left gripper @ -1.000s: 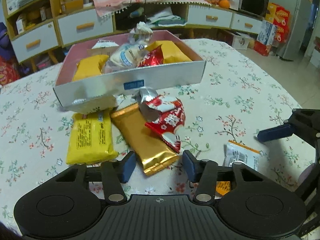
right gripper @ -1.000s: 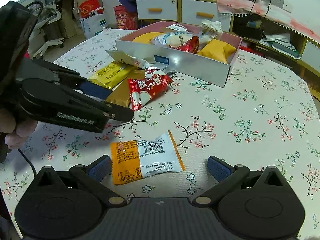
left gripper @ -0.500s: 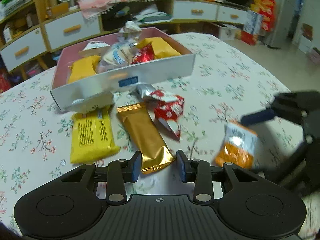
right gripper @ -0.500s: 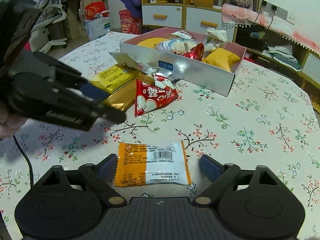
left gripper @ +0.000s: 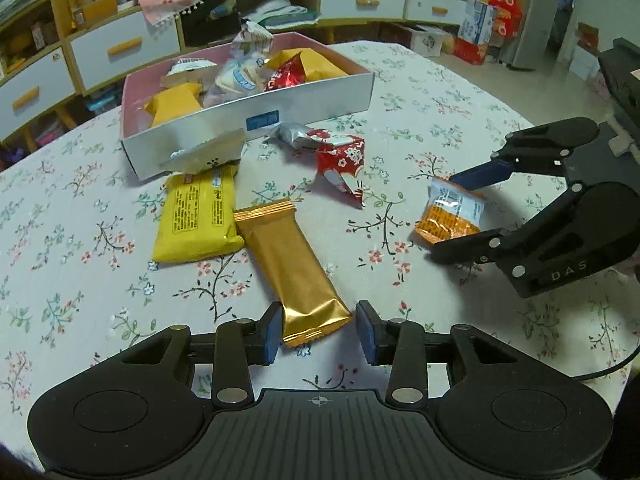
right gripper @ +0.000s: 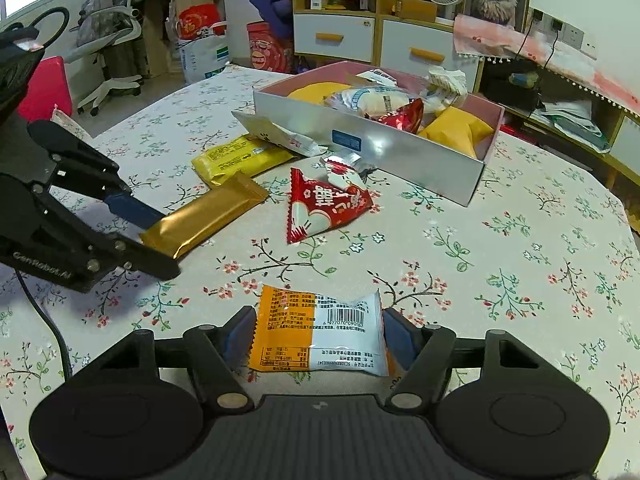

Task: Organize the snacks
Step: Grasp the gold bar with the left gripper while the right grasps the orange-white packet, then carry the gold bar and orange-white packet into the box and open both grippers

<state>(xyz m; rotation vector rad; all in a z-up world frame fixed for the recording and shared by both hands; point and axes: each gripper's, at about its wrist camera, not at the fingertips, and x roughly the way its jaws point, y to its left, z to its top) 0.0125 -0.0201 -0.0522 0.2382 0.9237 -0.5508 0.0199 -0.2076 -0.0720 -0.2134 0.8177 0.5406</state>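
Observation:
My left gripper has its jaws around the near end of a gold snack bar on the floral tablecloth; the left pad touches it, a small gap shows at the right. My right gripper is shut on an orange-and-white snack packet, which also shows in the left wrist view. A yellow packet and a red packet lie on the table. The silver box with a pink inside holds several snacks.
A white wrapper leans against the box's front wall. Cabinets with drawers stand behind the table. The table edge runs along the right, with floor and cartons beyond.
My right gripper has closed on the orange-and-white packet. My left gripper has narrowed around the gold bar's near end.

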